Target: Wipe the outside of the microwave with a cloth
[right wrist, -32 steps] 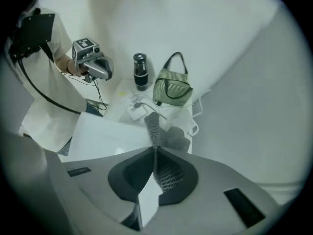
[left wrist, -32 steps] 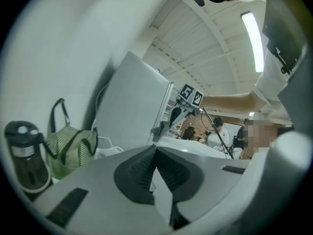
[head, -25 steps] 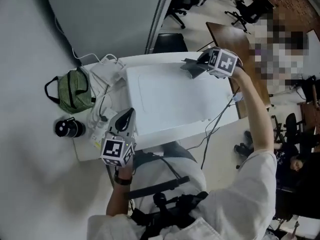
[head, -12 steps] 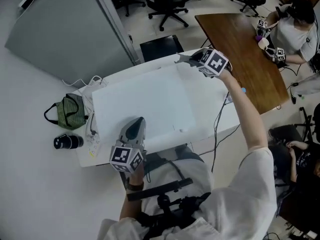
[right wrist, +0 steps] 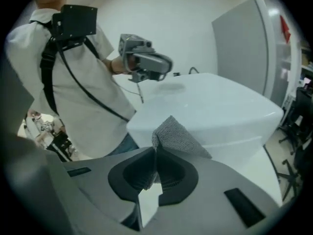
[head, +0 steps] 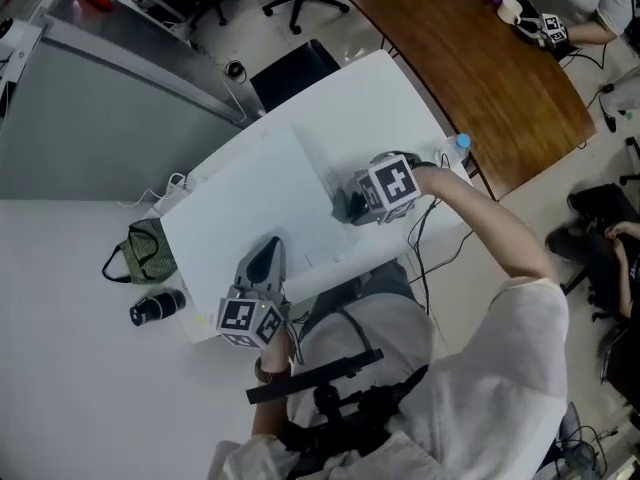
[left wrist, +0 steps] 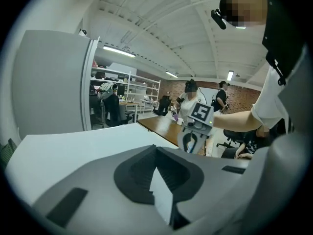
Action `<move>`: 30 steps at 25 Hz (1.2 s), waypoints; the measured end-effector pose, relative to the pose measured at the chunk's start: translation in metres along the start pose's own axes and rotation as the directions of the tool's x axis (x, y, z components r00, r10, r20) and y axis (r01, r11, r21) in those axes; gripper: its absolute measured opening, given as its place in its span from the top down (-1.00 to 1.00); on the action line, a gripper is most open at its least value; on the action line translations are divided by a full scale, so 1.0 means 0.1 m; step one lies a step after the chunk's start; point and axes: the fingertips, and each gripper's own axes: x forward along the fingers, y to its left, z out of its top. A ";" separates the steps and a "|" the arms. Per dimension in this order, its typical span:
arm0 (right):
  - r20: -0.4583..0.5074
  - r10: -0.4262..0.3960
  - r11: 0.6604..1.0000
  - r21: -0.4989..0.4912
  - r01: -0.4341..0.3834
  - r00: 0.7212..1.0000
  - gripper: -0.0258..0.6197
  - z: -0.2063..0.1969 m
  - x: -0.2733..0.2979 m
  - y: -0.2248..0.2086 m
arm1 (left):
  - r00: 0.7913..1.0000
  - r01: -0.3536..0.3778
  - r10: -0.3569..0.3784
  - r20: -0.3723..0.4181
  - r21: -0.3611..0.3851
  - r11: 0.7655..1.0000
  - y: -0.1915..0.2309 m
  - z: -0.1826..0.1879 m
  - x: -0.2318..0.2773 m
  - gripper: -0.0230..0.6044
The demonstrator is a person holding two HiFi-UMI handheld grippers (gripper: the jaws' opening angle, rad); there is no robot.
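Right gripper view | cloth point(right wrist: 179, 134) pinched in right gripper point(right wrist: 155, 152) | near microwave point(right wrist: 220, 106)

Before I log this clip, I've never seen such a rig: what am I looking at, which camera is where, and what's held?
No robot: a person holds a two-jaw gripper in each hand. The head view looks steeply down from a camera on the person's head; each gripper view looks along that gripper's jaws. A white box-shaped microwave stands on a white table. The right gripper is shut on a grey knitted cloth close to the microwave; the left gripper is shut and empty. A green striped bag lies farther left in the head view.
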 end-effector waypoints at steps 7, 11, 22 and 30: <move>-0.016 0.165 0.986 0.018 -0.165 0.986 0.83 -0.30 0.43 0.40 | 0.998 0.062 -0.061 -0.023 0.050 0.997 -0.07 0.17 0.40 0.85; 0.023 0.039 0.995 0.094 -0.041 0.999 0.83 -0.41 0.34 -0.22 | 0.998 0.065 -0.063 -0.025 0.063 0.996 -0.03 0.27 0.50 0.85; 0.223 -0.563 0.781 0.457 0.425 0.796 0.83 -0.52 -0.76 -2.47 | 0.999 0.000 0.001 -0.033 0.040 0.999 0.11 0.38 0.88 0.85; 0.201 -0.194 0.894 0.438 0.089 0.960 0.83 -0.70 0.16 -1.31 | 0.999 -0.012 0.012 -0.043 0.017 1.000 0.18 0.34 0.99 0.85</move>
